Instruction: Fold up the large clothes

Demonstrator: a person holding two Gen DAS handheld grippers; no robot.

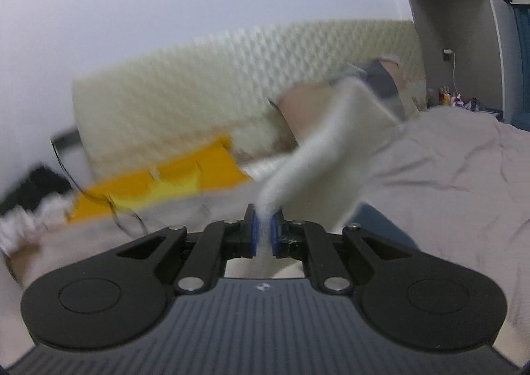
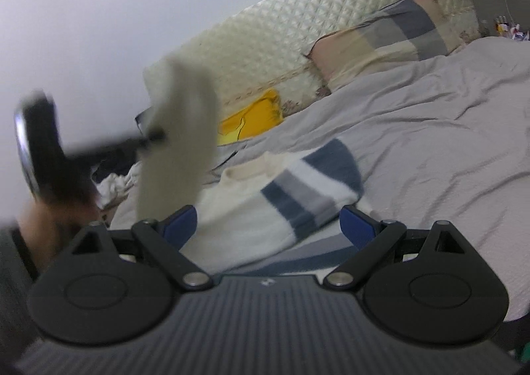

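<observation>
A cream sweater with navy and grey stripes lies on the grey bedsheet. My left gripper is shut on a cream sleeve of the sweater, lifted and blurred by motion. In the right wrist view the left gripper appears at the left, holding the raised sleeve. My right gripper is open and empty, just above the sweater's striped part.
A quilted cream headboard runs along the wall. A striped pillow leans on it. A yellow item lies by the headboard. Crumpled white cloth sits at the bed's left edge. Small items stand at the far right.
</observation>
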